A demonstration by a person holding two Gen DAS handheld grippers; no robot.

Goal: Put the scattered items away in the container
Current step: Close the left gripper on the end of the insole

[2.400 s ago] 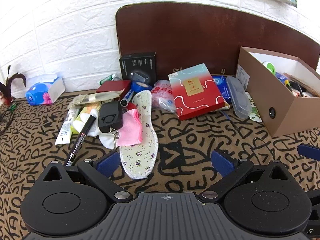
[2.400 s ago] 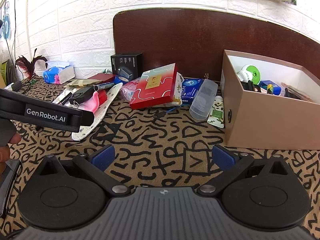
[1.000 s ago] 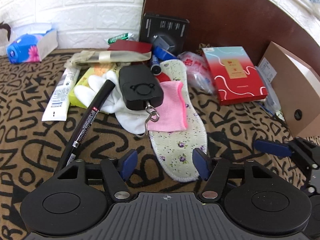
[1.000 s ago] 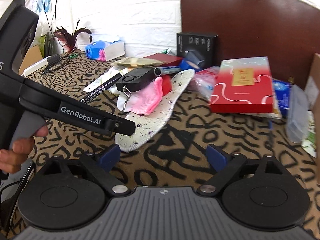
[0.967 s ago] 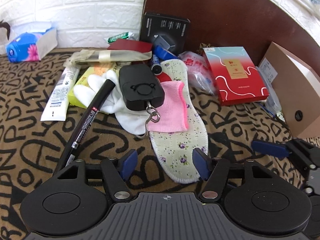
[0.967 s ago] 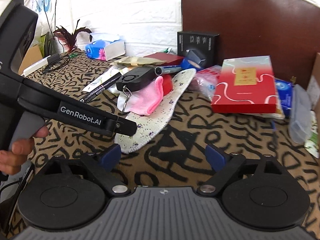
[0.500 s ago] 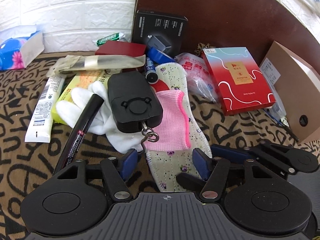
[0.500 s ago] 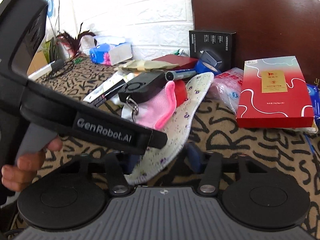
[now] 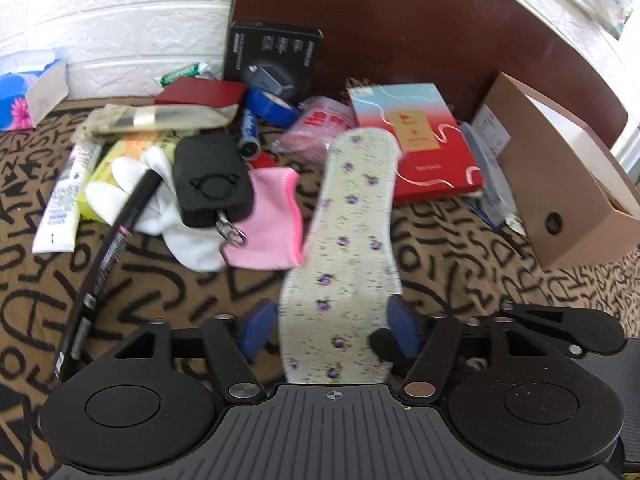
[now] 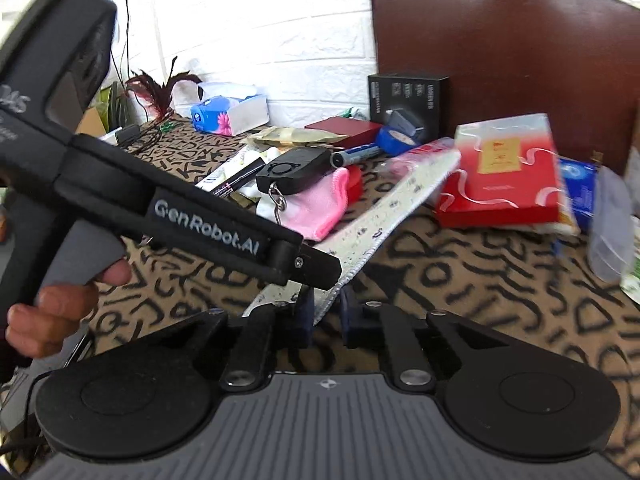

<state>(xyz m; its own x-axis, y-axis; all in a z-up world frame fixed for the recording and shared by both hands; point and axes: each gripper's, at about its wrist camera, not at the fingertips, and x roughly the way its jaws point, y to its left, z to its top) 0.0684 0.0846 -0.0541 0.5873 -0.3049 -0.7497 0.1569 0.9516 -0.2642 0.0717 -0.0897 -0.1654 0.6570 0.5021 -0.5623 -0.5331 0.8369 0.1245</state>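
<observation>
My right gripper [image 10: 325,312] has just been closing, and its jaws now pinch the near edge of the floral insole [image 9: 352,232], which tilts up off the patterned worktop [image 9: 140,280]. My left gripper [image 9: 334,326] has its jaws spread and has just been opening; the insole's heel lies between the blue pads [image 9: 256,326], and I cannot tell whether they touch it. Just left of the insole sit the pink cloth [image 9: 268,220] and the black keyed device [image 9: 212,184] over a white glove [image 9: 120,188]. The cardboard box [image 9: 560,184] stands at far right, well apart from the insole, beyond the red gift box [image 9: 420,148].
</observation>
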